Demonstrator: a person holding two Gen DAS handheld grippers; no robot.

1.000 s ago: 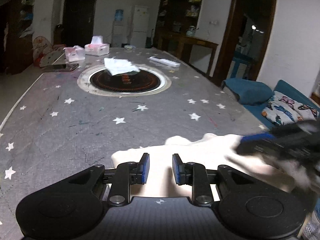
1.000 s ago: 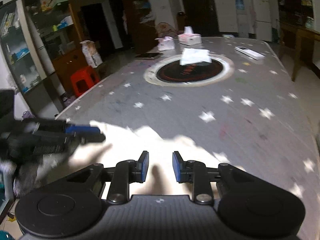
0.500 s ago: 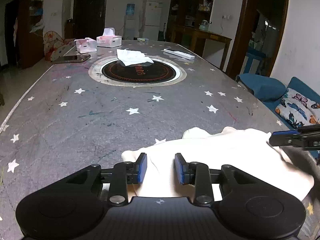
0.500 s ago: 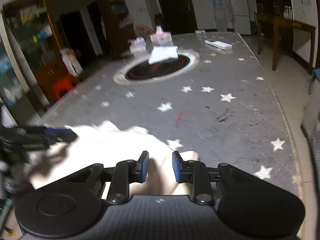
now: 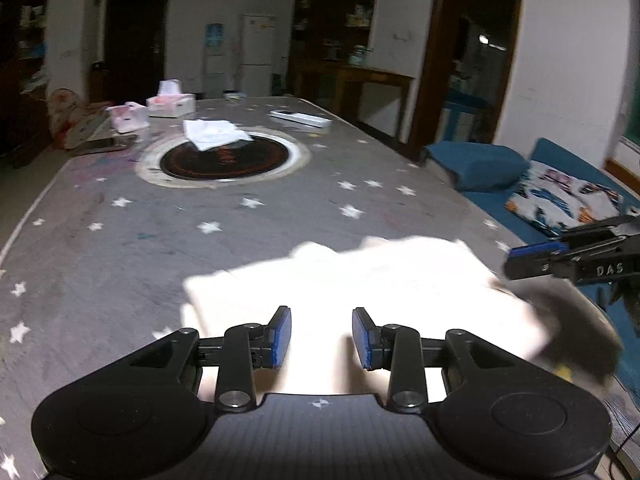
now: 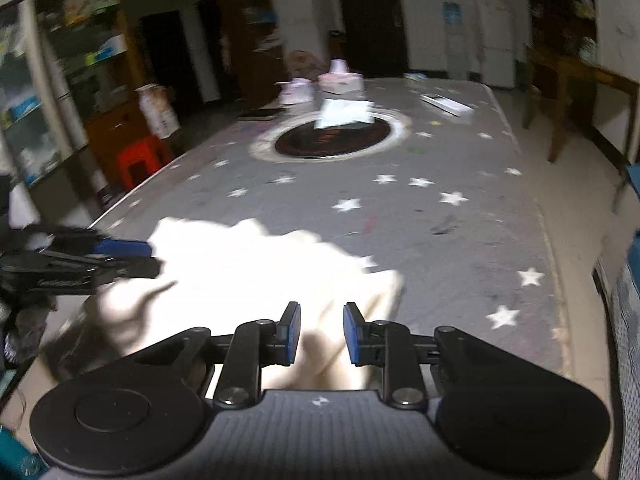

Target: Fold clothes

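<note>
Your left gripper (image 5: 321, 336) and right gripper (image 6: 317, 333) both hover parted, gripping nothing; the cloth (image 5: 360, 280) lies on the table (image 5: 240, 216) just ahead, long axis running between them; neither is nearer.

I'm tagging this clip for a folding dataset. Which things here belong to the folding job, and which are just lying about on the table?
Part of the job:
- cream garment at the near table edge
- left gripper, open above it
- right gripper, open above it

Just lying about:
- white cloth on the round black inset
- tissue box
- remote control
- phone
</note>
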